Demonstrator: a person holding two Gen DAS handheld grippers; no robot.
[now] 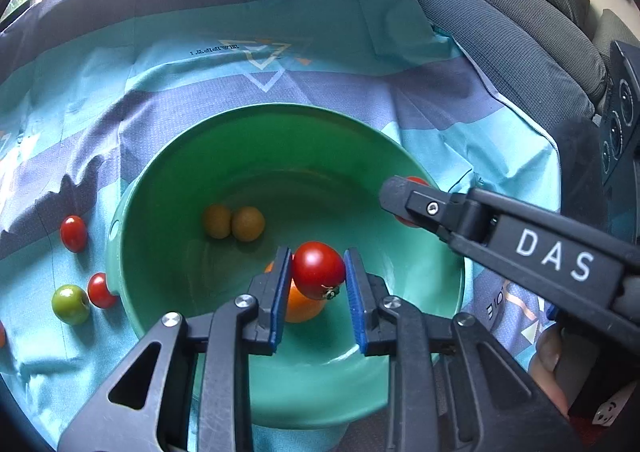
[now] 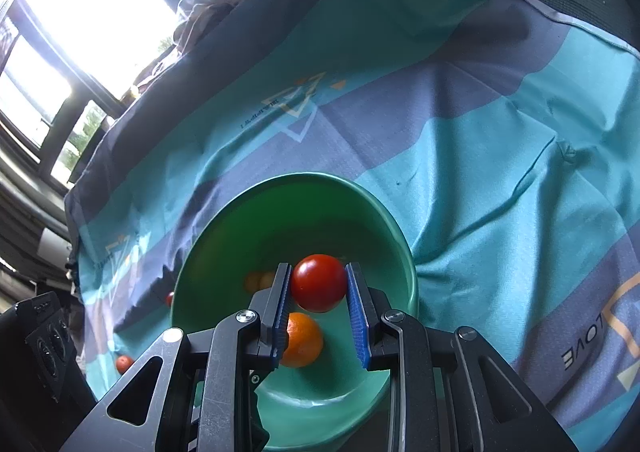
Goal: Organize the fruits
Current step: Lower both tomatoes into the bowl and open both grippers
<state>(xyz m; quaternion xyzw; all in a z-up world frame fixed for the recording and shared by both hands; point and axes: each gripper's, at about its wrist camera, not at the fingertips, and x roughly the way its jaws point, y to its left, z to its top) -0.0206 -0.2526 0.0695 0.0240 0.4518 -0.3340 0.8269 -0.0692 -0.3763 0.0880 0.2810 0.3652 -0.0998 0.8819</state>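
Left gripper (image 1: 318, 284), right gripper (image 2: 318, 292): jaws each clamp red tomato above green bowl (image 1: 200, 156).

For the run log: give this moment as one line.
left gripper: shut on red tomato over green bowl | right gripper: shut on second red tomato over bowl

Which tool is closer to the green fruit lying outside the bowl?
Left. The left tool holds a red tomato over the bowl, nearer the green fruit; the right tool grips another tomato at the far rim.
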